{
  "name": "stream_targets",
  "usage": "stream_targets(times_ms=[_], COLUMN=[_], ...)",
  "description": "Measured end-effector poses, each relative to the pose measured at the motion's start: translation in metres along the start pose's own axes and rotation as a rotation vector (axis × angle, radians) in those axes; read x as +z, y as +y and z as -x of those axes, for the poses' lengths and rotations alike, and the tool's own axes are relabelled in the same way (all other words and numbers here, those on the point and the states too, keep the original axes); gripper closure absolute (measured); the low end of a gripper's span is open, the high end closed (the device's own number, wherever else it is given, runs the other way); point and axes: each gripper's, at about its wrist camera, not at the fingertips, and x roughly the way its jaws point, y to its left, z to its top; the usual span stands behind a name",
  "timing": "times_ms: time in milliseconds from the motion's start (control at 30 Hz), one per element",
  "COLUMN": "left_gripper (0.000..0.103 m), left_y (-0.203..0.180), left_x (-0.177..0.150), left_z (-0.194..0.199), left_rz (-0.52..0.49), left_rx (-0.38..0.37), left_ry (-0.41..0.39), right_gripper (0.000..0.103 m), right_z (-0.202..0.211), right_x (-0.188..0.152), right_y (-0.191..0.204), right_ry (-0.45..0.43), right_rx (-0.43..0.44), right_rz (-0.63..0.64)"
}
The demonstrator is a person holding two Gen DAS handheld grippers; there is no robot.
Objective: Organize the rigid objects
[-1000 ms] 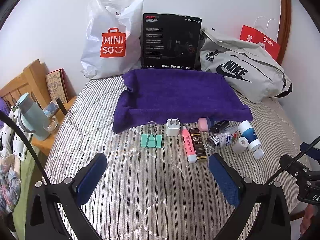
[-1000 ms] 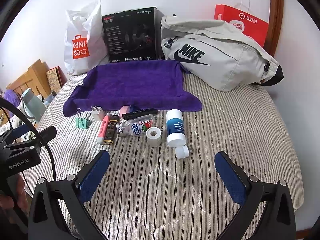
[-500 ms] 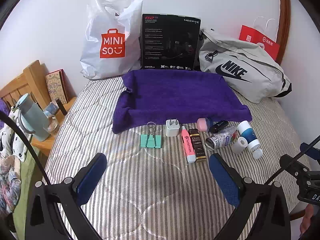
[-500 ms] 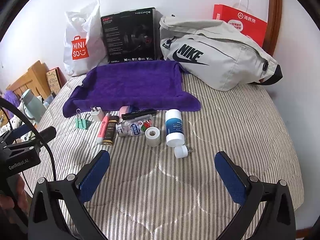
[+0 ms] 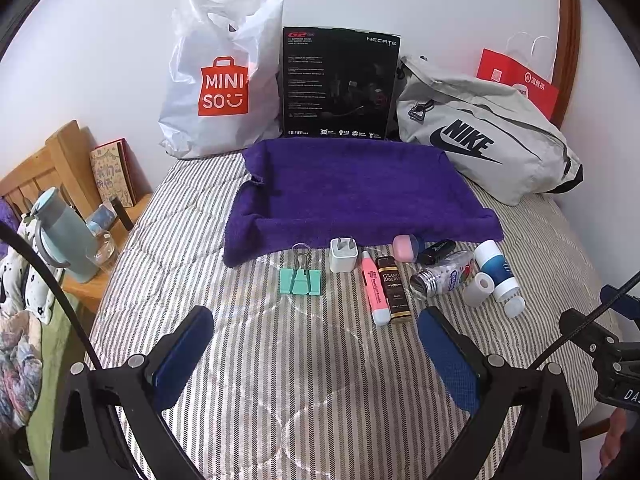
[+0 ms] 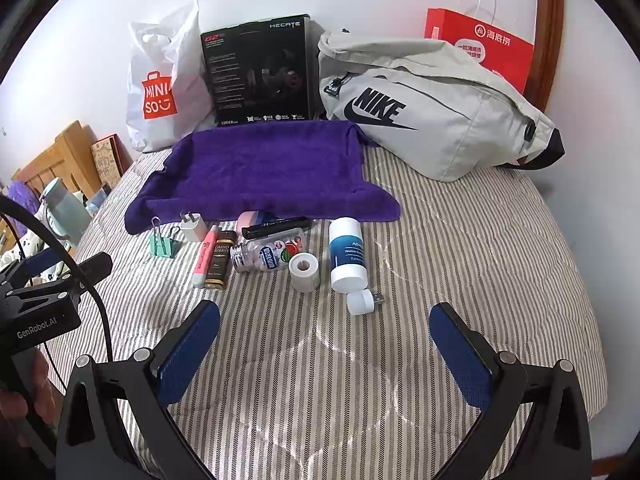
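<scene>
Even, soft daylight; faint shadows; sharp centre; strong fisheye bending, dark vignette at corners.

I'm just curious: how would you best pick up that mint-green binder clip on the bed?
Take the mint-green metal binder clip across its flat folded body, coming from above. It lies flat with its wire handles pointing toward the purple towel, and both its sides are free on the striped bedcover.

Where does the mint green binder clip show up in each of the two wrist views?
Left wrist view: the binder clip lies centre-left, just left of the white charger plug.
Right wrist view: the binder clip sits far left, at the row's left end.
Shared landmark: the purple towel directly behind it.
</scene>
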Motion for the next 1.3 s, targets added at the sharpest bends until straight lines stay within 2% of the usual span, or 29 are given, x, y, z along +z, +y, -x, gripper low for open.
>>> stream_targets(times_ms=[467,733,1033,1133,1200,1300], left_gripper=[0.0,0.001,0.002,0.009,0.009,0.014], left_y=[0.01,0.025,0.026,0.025,0.025,0.026], left_x=[0.0,0.0,0.003,0.004,0.005,0.005], left_z=[-0.012,-0.057,-0.109,-0.121,-0.129,-0.137], left_rz=[0.018,0.049,0.03,0.024,0.025,0.025], left_rx=[0.008,0.025,0.011,-0.004,-0.006,-0.02], left_ry=[0.015,0.072,0.108,0.116,0.122,0.13], right_gripper=[0.0,0.0,0.0,0.0,0.0,0.0], right_z=[-0.002,-0.017,-0.044,-0.055,-0.061,-0.071], right_x=[0.002,0.001,-0.001,0.0,0.0,0.002], right_y=[-0.007,-0.014,-0.035,-0.041,-0.044,-0.048], right_ry=[0.004,0.025,0.064,0.081,0.091,0.107], right_rx=[-0.002,-0.001,-0.021,-0.032,-0.042,-0.048], right_rz=[-0.009,-0.012,-0.037,-0.038,-0.042,-0.048])
